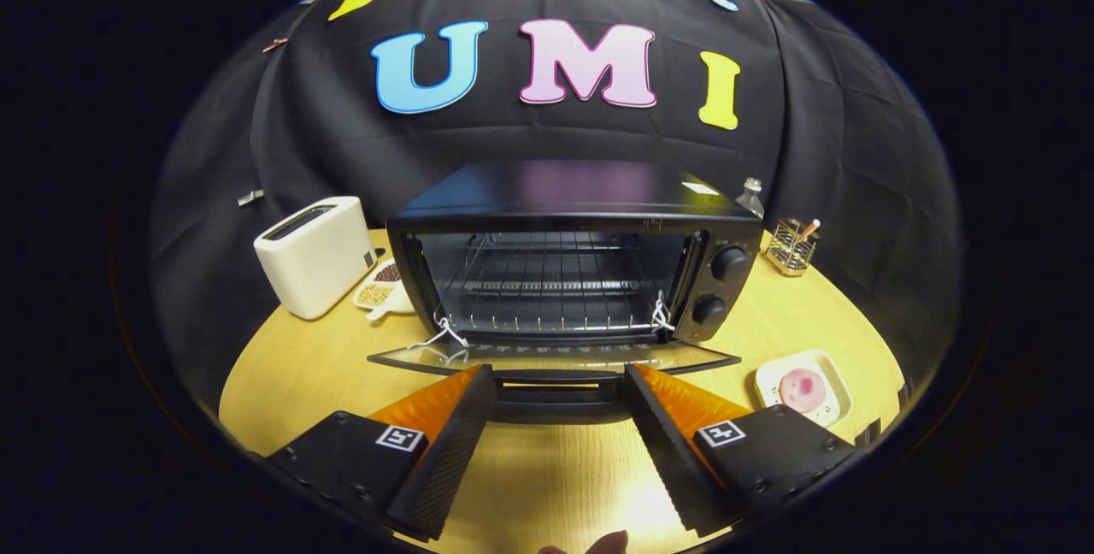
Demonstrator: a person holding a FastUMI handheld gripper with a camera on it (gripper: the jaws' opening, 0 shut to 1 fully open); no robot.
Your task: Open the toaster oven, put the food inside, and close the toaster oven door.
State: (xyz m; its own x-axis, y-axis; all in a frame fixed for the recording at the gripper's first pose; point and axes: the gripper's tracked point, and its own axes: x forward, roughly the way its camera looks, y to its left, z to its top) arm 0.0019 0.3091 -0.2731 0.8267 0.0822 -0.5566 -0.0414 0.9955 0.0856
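Gripper view: tongs [560, 387] spread wide, empty, at the open toaster oven [573, 259] door handle [557, 396]; food [802, 389] near the bench's [547, 486] right edge.

The wooden table [547, 468] carries a toaster oven [573, 255], toaster [314, 255], snack dish [382, 287], food plate [803, 390] and wire holder [791, 248].

toaster oven [573, 272]: 1 | toaster [314, 255]: 1 | plate [833, 387]: 1 | bottle [750, 197]: 1

A glossy black metal toaster oven [573, 233] with black knobs stood on the pale yellow wood-grain table [547, 477]. Left sat a cream-white toaster [314, 255]; right, a round pink food piece [802, 389] on a cream square plate [836, 383].
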